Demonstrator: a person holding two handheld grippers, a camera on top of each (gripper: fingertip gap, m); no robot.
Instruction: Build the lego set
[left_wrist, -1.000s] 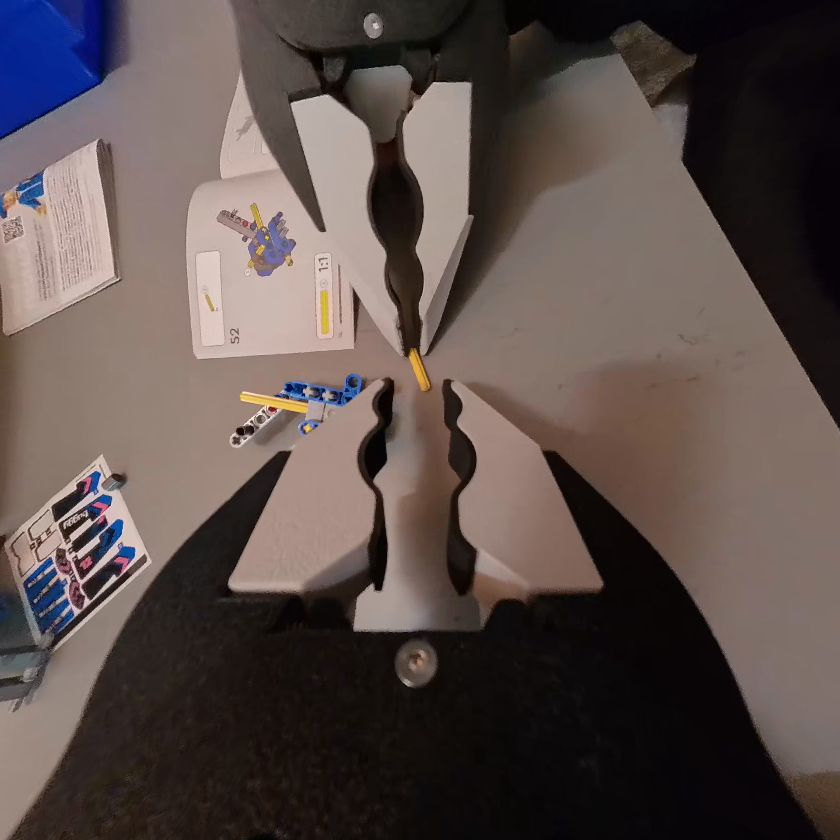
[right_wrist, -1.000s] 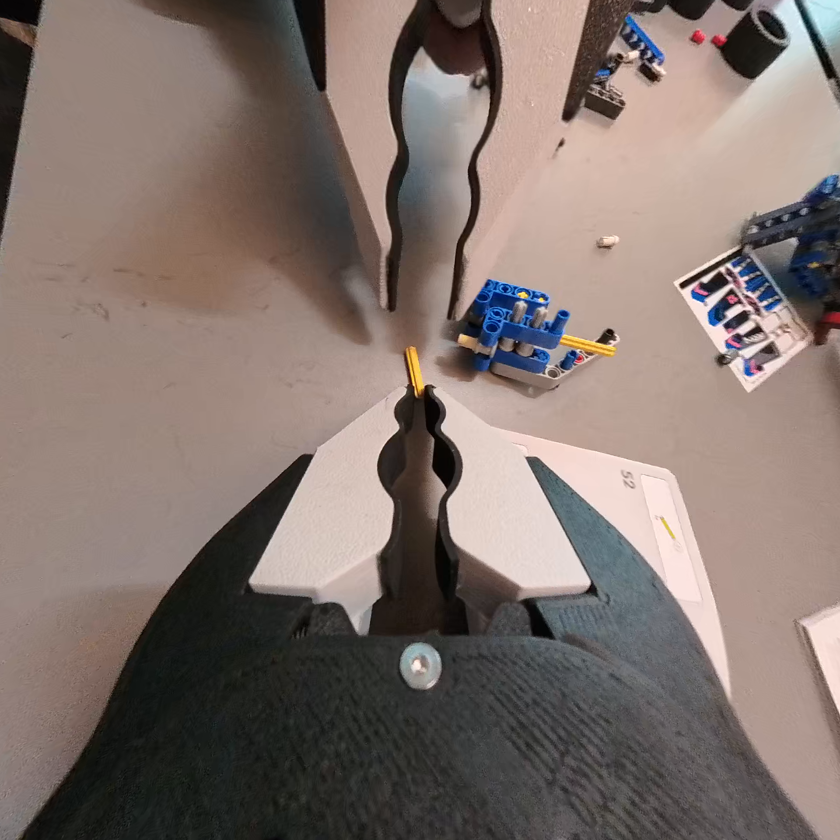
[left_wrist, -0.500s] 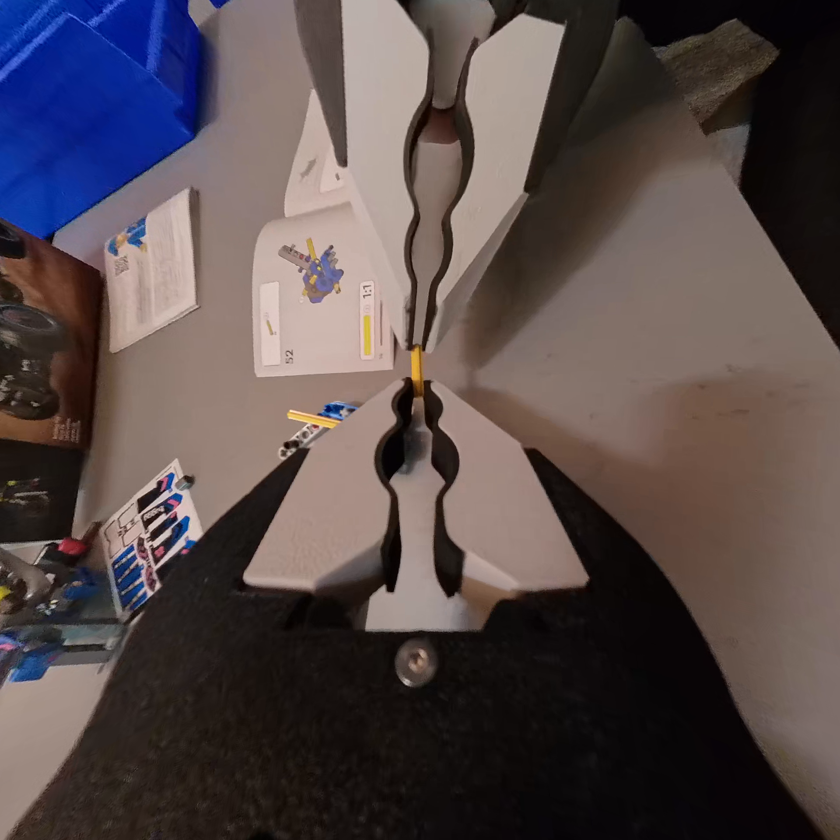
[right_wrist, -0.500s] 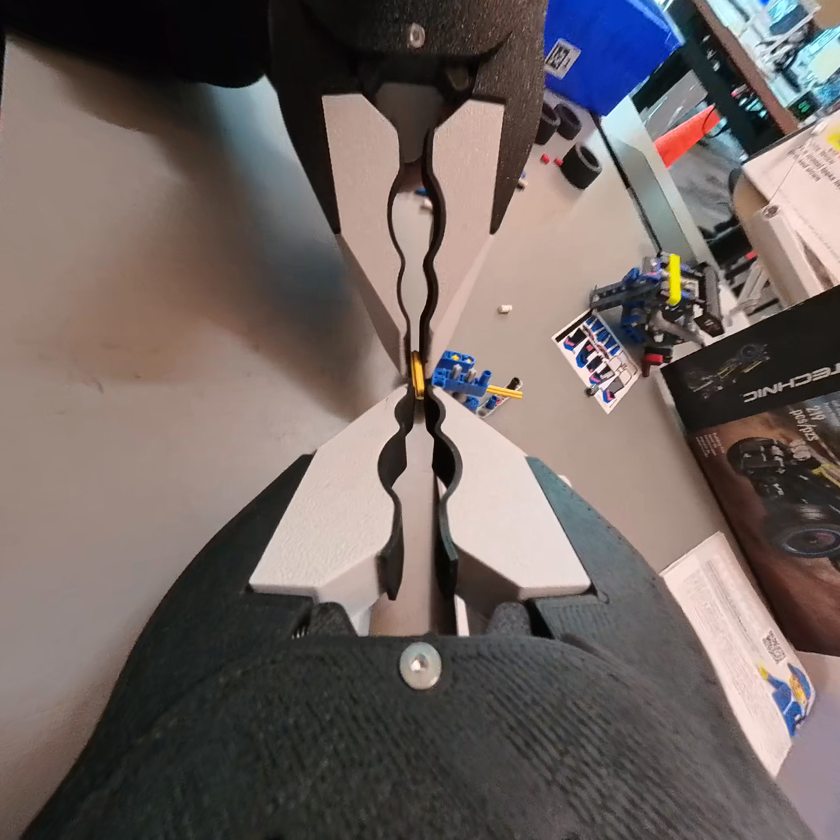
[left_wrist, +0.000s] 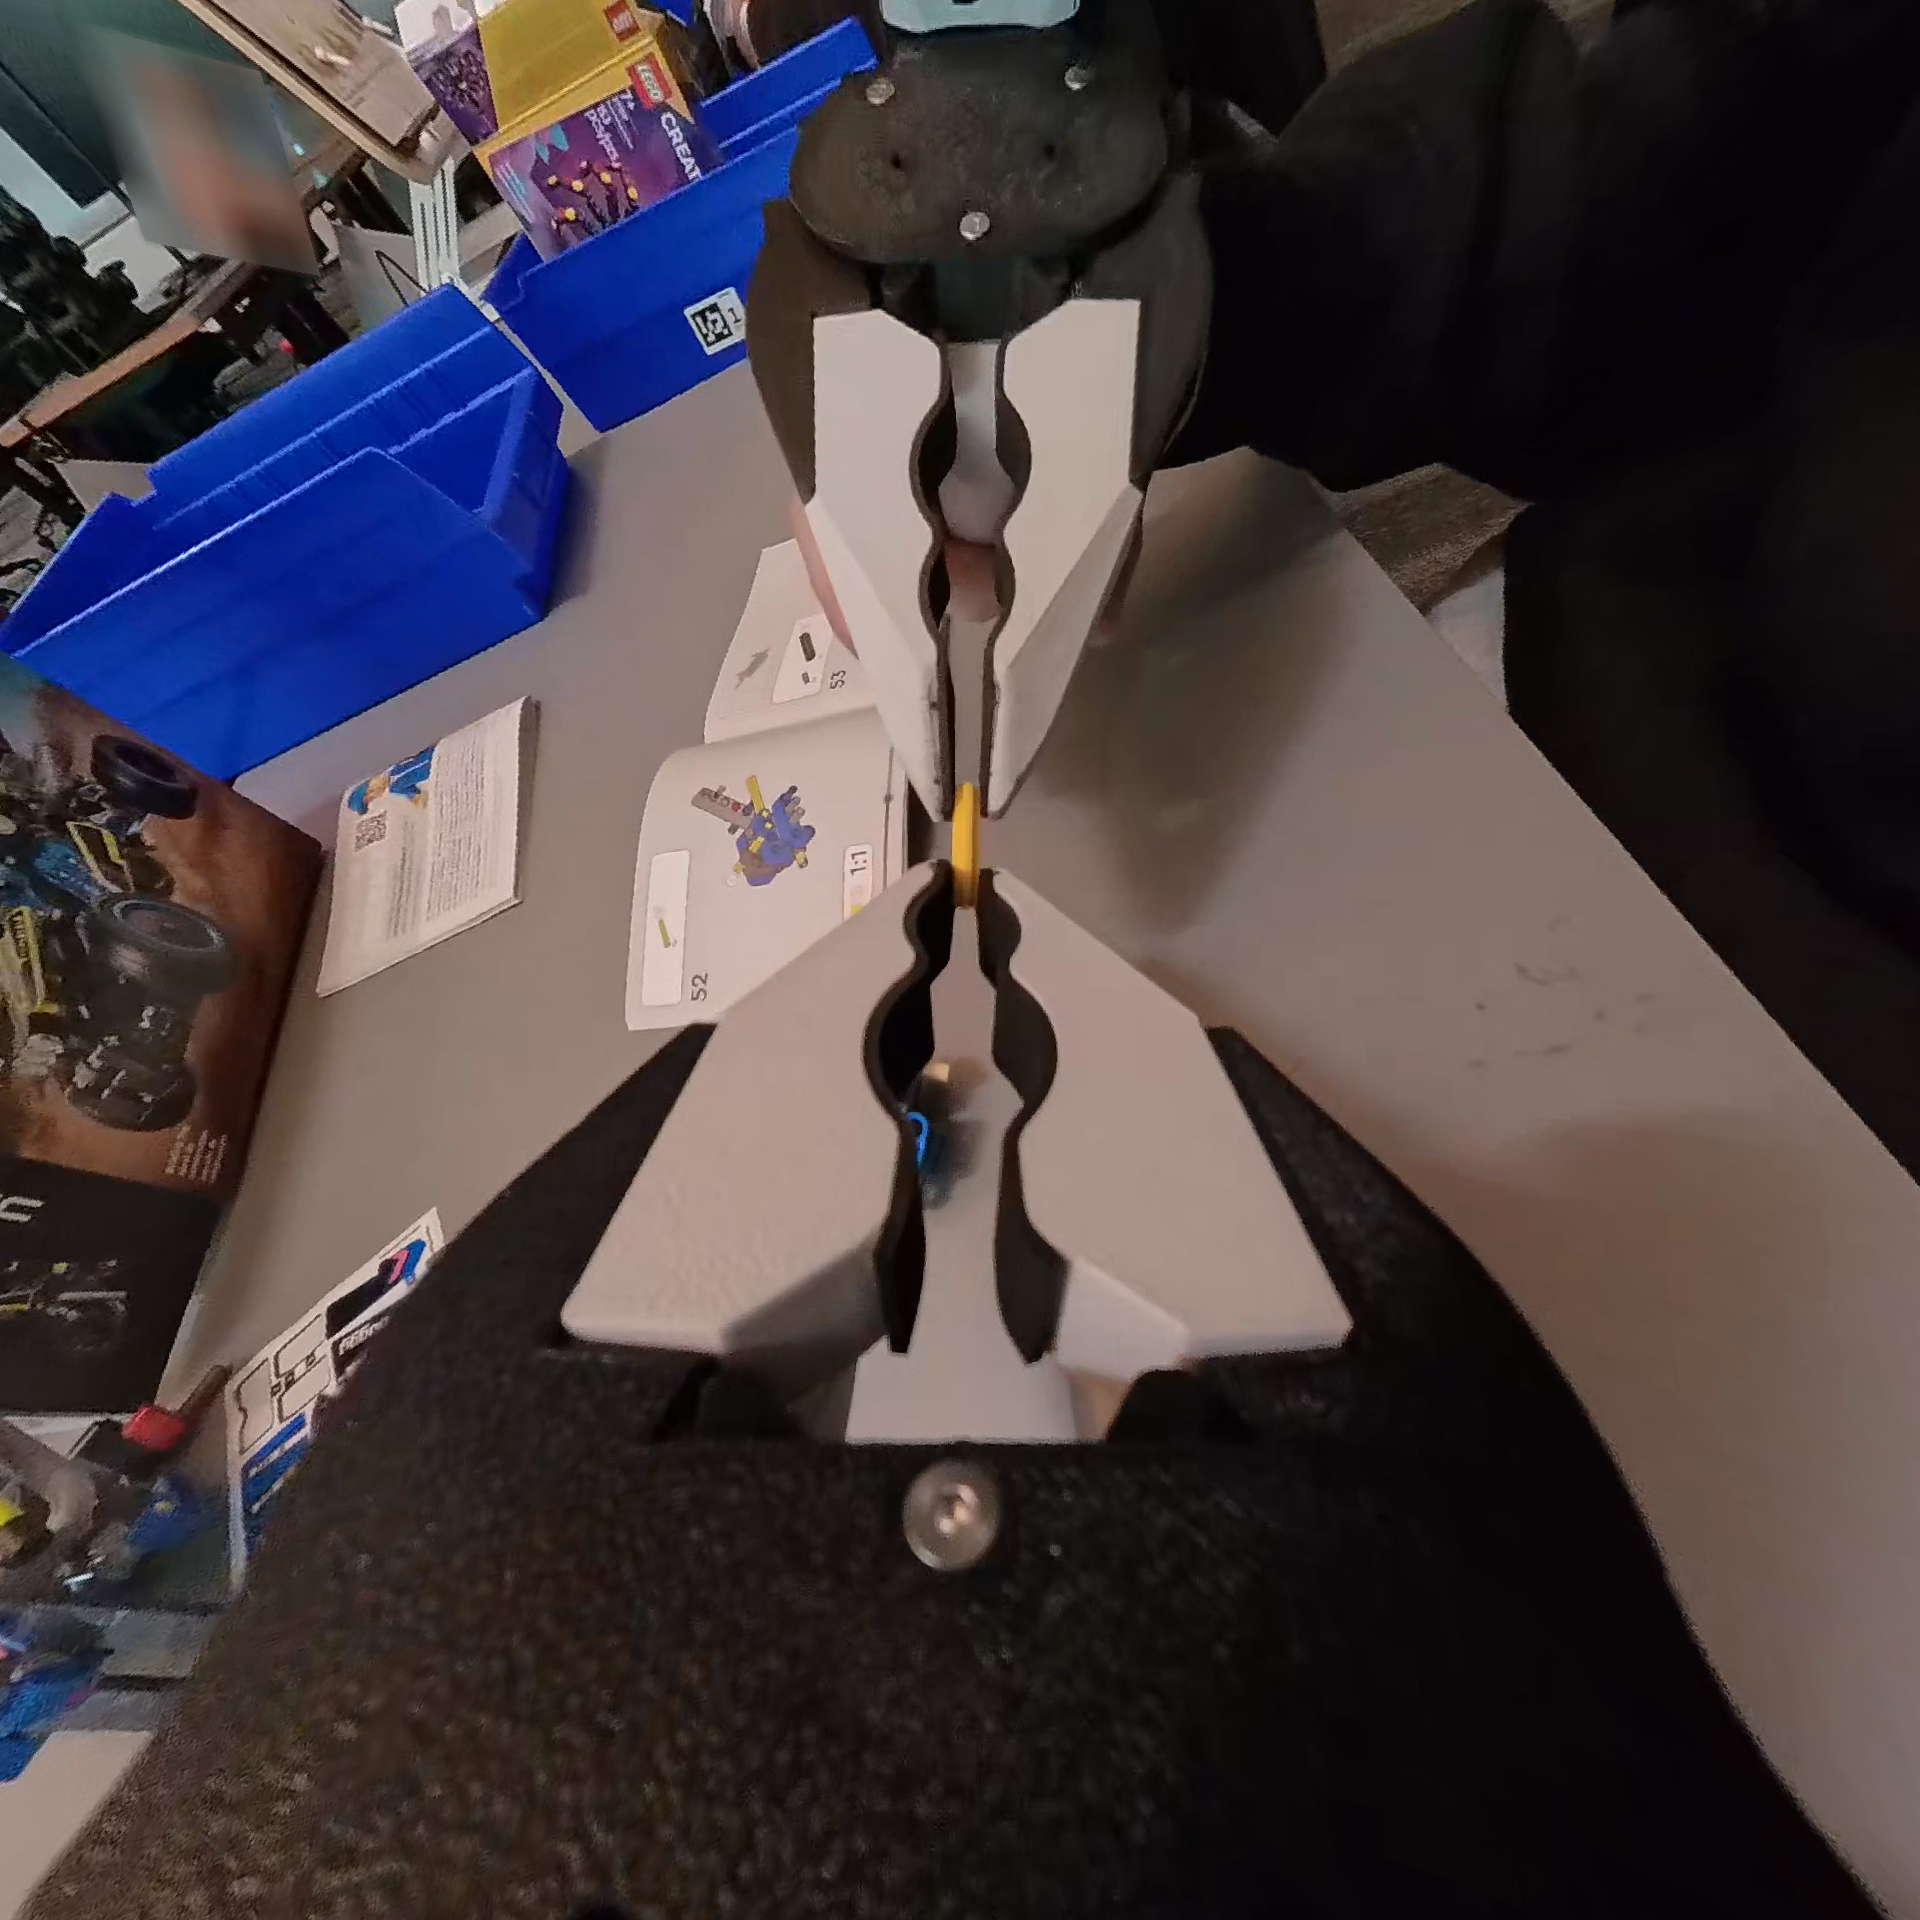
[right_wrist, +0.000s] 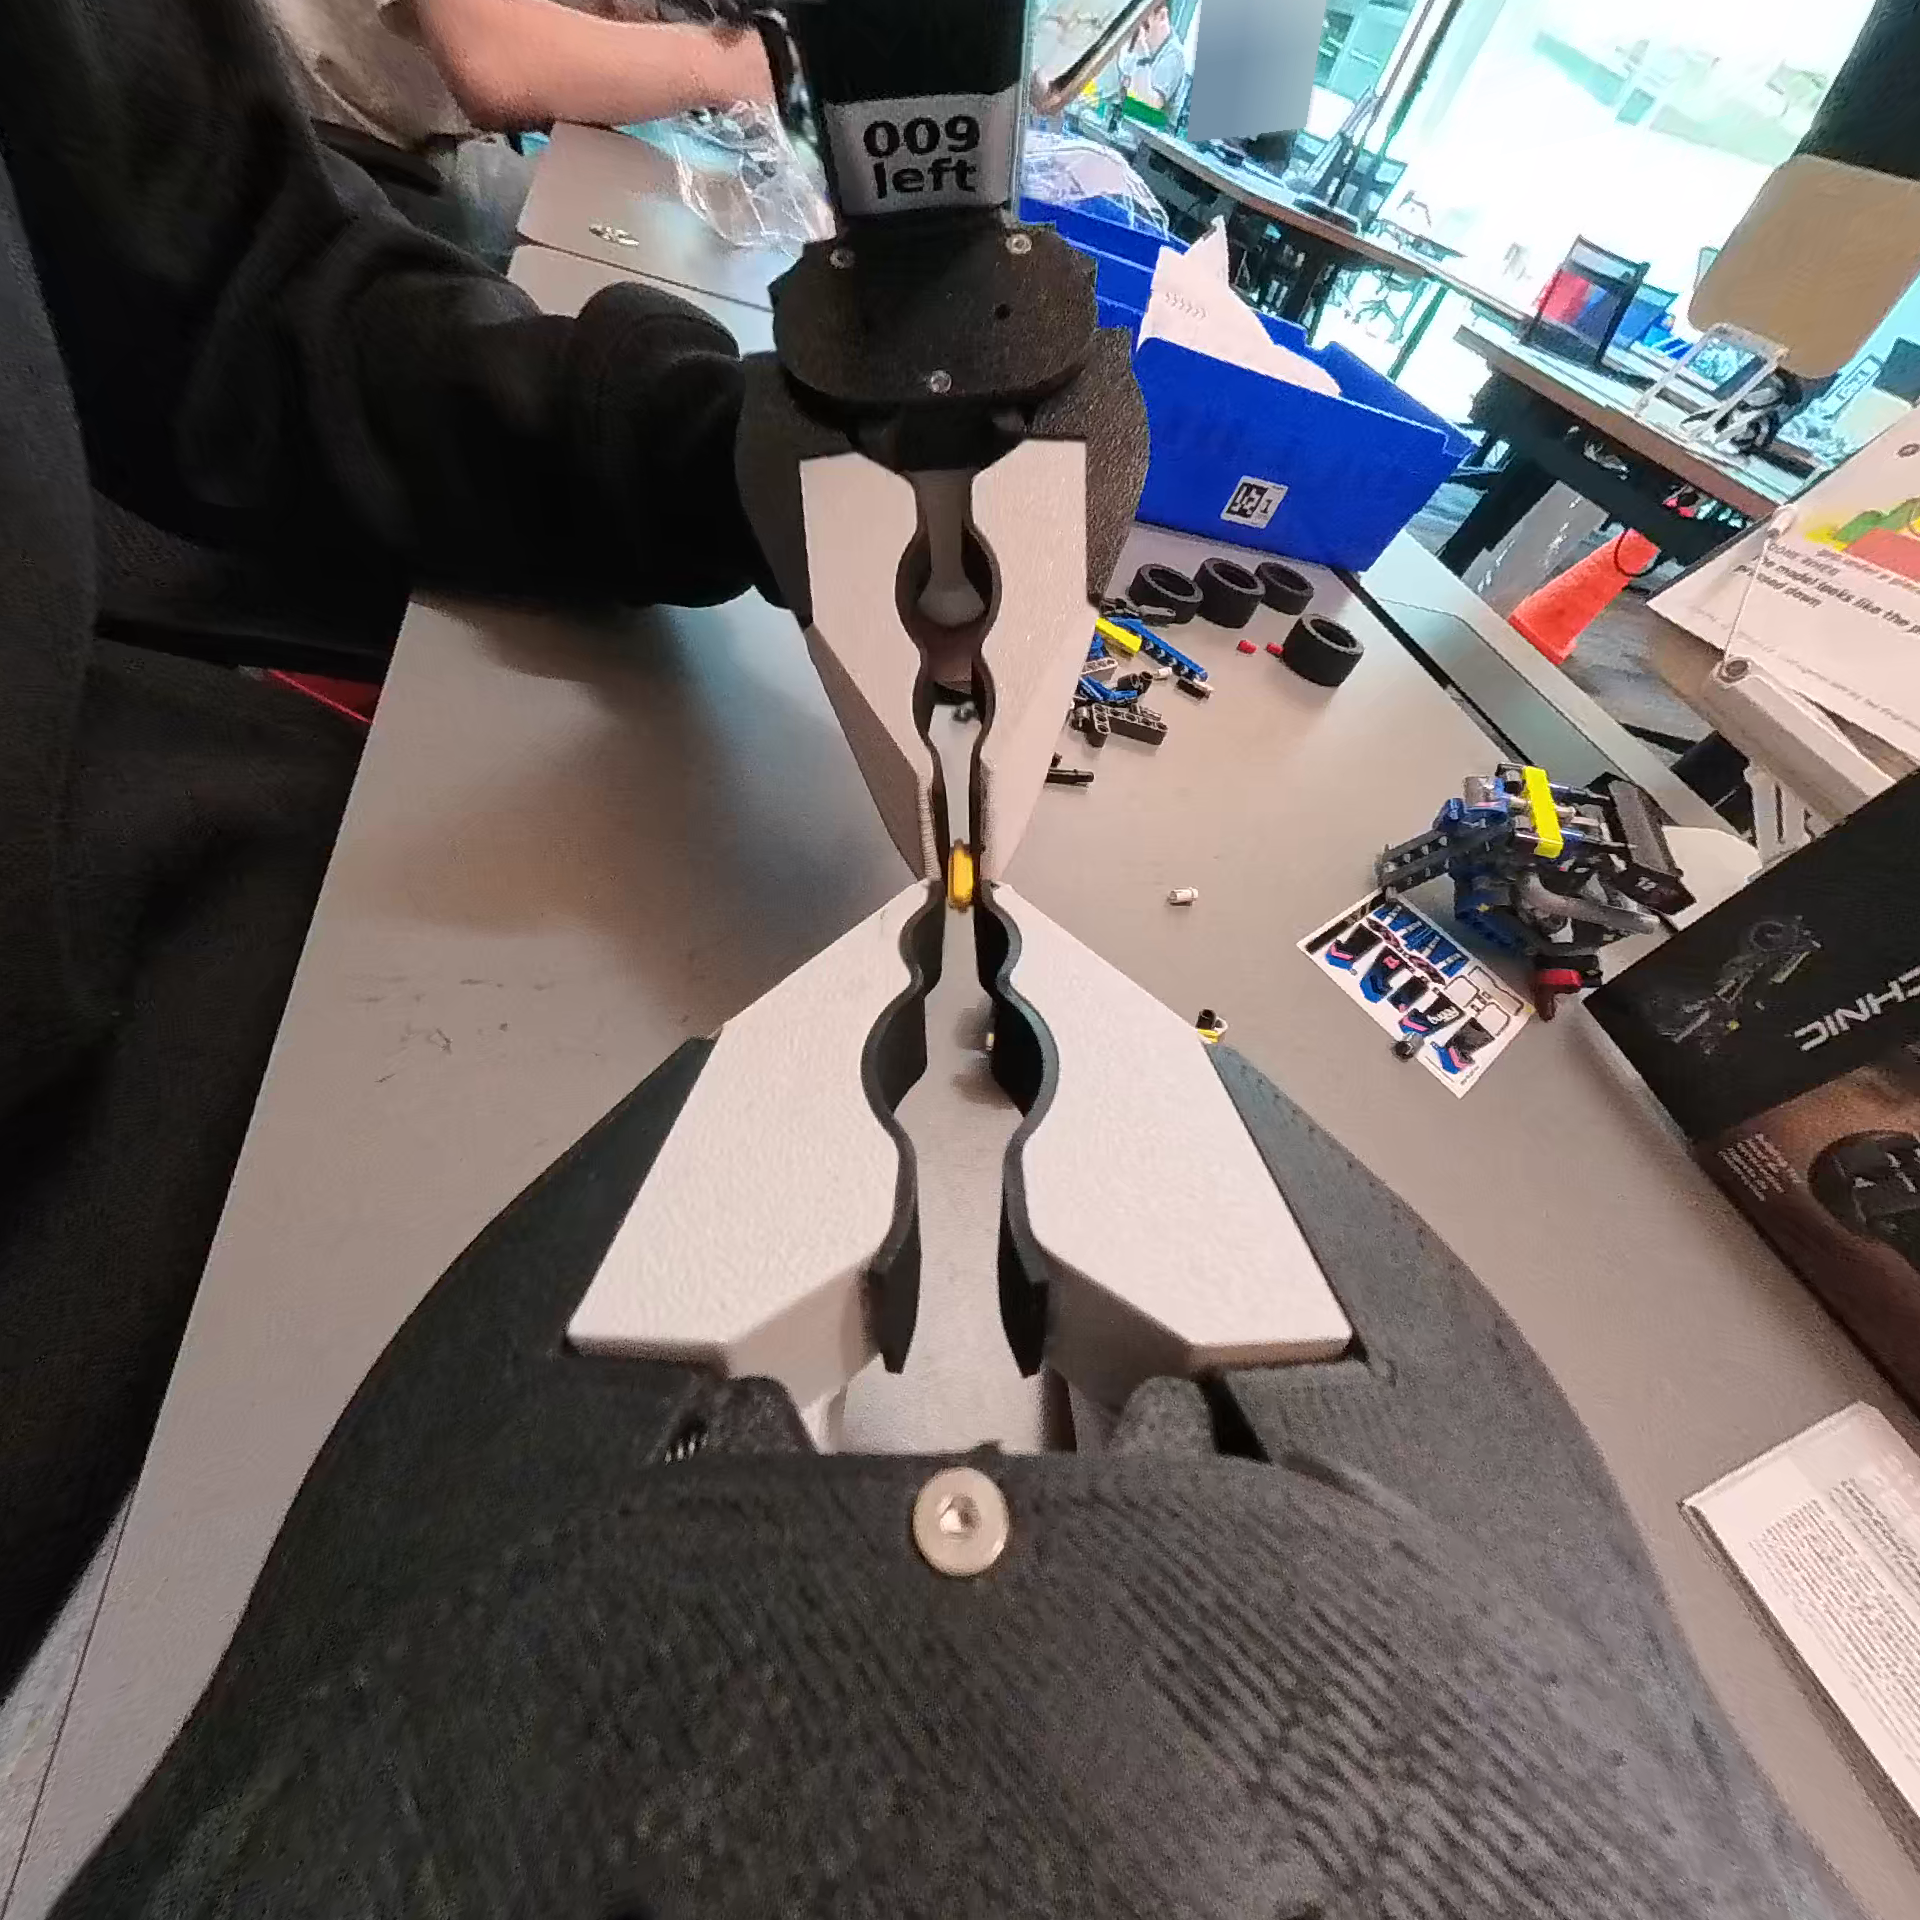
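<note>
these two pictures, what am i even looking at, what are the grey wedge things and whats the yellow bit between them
No robot here: a person holds a hand-operated gripper in each hand, and each gripper carries a camera looking forward along its two grey fingers.

In the left wrist view, the left gripper fills the bottom, and the right gripper points back at it from the top. The right wrist view is the same meeting seen from the other side.

Both pairs of fingers are closed on the ends of one small yellow lego axle, held above the grey table.

On the table lie an open instruction booklet, a sticker sheet, a partly built blue model, black tyres and loose pieces.
</note>
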